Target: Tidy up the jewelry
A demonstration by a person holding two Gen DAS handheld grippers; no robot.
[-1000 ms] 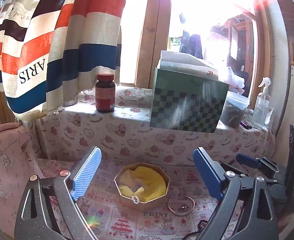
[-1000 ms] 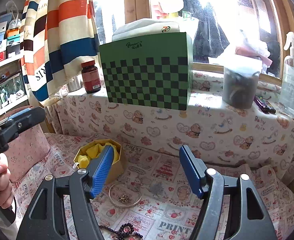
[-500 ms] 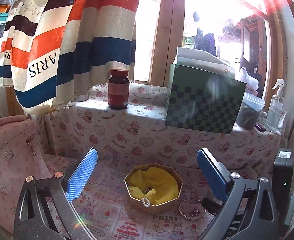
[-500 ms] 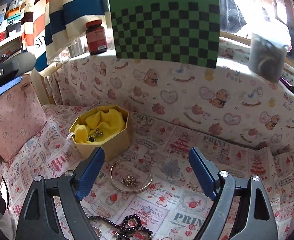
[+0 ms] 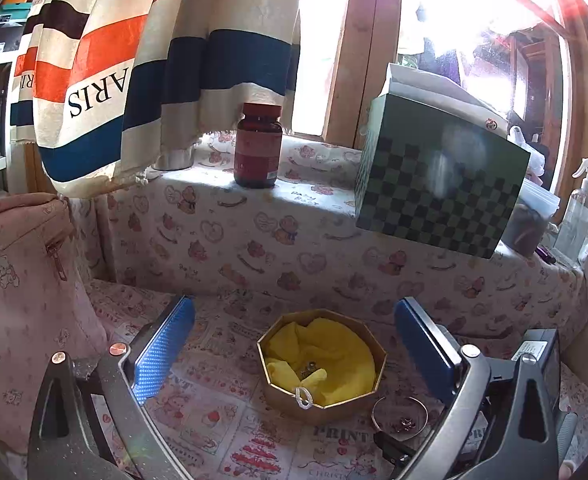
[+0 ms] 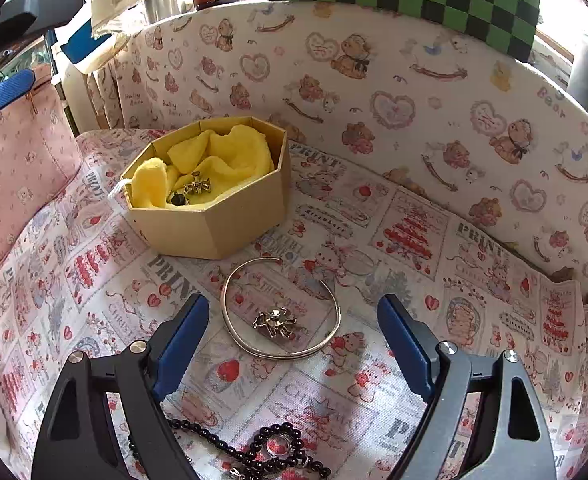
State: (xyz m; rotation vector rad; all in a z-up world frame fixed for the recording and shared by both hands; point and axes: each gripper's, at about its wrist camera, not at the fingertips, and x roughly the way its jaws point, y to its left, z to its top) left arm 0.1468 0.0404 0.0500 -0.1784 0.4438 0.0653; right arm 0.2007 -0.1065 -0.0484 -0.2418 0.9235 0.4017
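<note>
An octagonal gold box (image 6: 214,220) lined with yellow cloth (image 6: 230,156) holds small jewelry pieces (image 6: 196,188). It also shows in the left wrist view (image 5: 321,404). In front of it on the printed cloth lie an open silver bangle (image 6: 333,332) and a small gold brooch (image 6: 274,322) inside its loop. A black bead necklace (image 6: 262,452) lies nearer. My right gripper (image 6: 294,344) is open, low over the bangle and brooch. My left gripper (image 5: 294,344) is open and empty, held back above the box.
A pink bag (image 5: 18,300) stands at the left. A raised ledge behind carries a red jar (image 5: 258,146), a green checkered box (image 5: 433,196) and a spray bottle (image 5: 577,208). A striped curtain (image 5: 142,60) hangs above. A black device (image 5: 537,360) sits at the right.
My right gripper has dropped and tilted down toward the bangle and brooch, which now lie between its fingers. My left gripper has drawn back slightly.
</note>
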